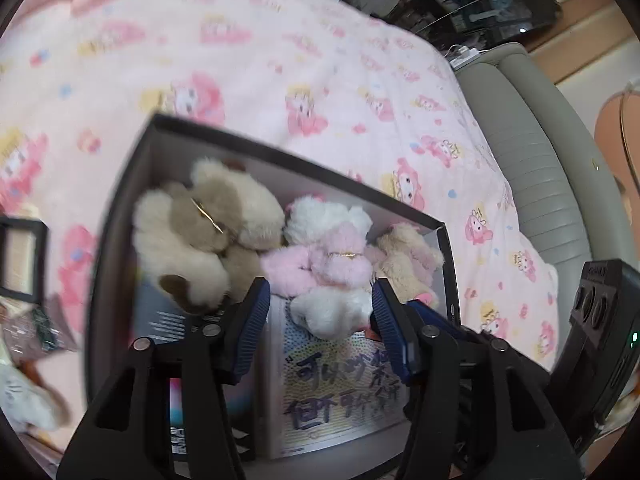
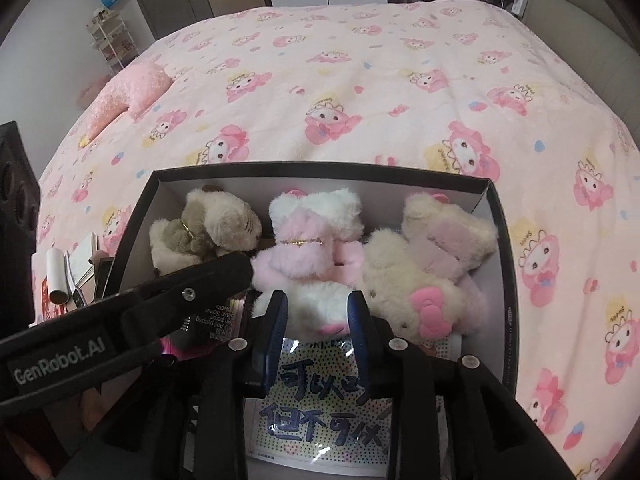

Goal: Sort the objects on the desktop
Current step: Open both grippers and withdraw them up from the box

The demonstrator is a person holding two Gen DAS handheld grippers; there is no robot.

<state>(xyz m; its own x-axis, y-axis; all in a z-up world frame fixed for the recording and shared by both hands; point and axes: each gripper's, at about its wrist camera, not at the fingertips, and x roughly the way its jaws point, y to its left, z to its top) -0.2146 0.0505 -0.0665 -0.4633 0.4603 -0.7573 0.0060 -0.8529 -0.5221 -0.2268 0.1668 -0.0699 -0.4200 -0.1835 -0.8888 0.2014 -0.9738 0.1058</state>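
Observation:
A black box (image 2: pixel 498 240) (image 1: pixel 120 208) lies on the bed and holds three plush toys: a beige and brown one (image 2: pixel 204 228) (image 1: pixel 200 236), a pink and white one (image 2: pixel 308 256) (image 1: pixel 328 264), and a cream one with a pink bow (image 2: pixel 424 280) (image 1: pixel 408 256). A printed card with dark handwriting (image 2: pixel 320 412) (image 1: pixel 340 388) lies in the box's near part. My left gripper (image 1: pixel 320 304) is open and empty above the box, just before the pink toy; its arm crosses the right wrist view (image 2: pixel 168 300). My right gripper (image 2: pixel 318 312) is open, its pads either side of the pink toy's white lower end.
The bed has a pink cartoon-print blanket (image 2: pixel 360 80). A pink pillow (image 2: pixel 128 92) lies at far left. Small items, a white tube and papers (image 2: pixel 68 276), sit left of the box, with a black frame (image 1: pixel 20 256). A grey padded headboard (image 1: pixel 532 152) stands at right.

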